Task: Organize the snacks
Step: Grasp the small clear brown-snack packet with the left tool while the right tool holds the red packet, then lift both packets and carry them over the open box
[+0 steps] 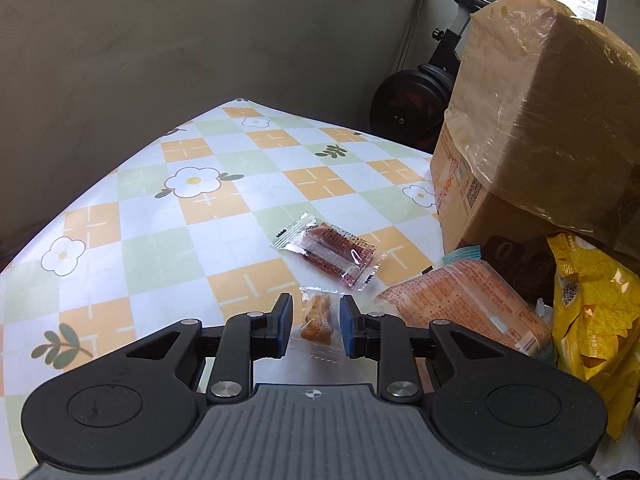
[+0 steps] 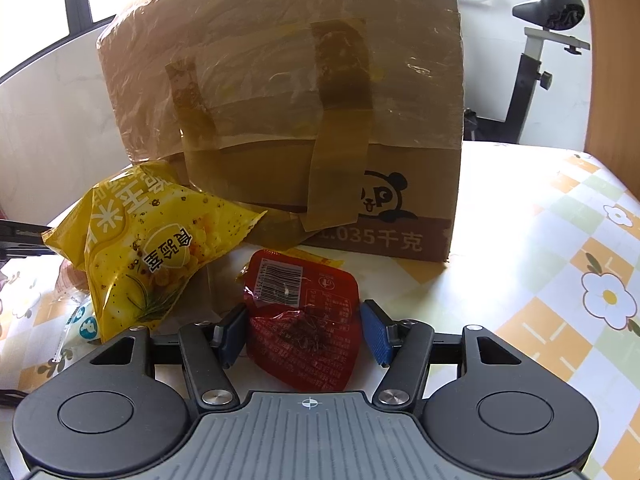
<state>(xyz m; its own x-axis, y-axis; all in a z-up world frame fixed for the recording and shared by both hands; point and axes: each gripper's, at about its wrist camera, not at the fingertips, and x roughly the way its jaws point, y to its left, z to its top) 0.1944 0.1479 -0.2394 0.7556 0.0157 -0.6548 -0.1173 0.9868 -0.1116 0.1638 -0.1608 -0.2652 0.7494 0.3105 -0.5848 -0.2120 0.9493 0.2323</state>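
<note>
In the left wrist view my left gripper (image 1: 315, 326) is open, its fingers on either side of a small clear packet with an orange snack (image 1: 316, 322) lying on the checked tablecloth (image 1: 160, 208). A clear packet with red strips (image 1: 330, 255) lies just beyond it. In the right wrist view my right gripper (image 2: 303, 334) is open around a red snack packet (image 2: 304, 320) lying on the table; the left pad looks close to the packet's edge. A yellow snack bag (image 2: 140, 248) lies to its left, and also shows in the left wrist view (image 1: 592, 312).
A large taped cardboard box (image 2: 300, 112) stands behind the snacks, also at the right of the left wrist view (image 1: 532, 140). An orange-pink printed packet (image 1: 468, 308) lies by the box. An exercise bike (image 2: 536, 68) stands beyond the table's far edge.
</note>
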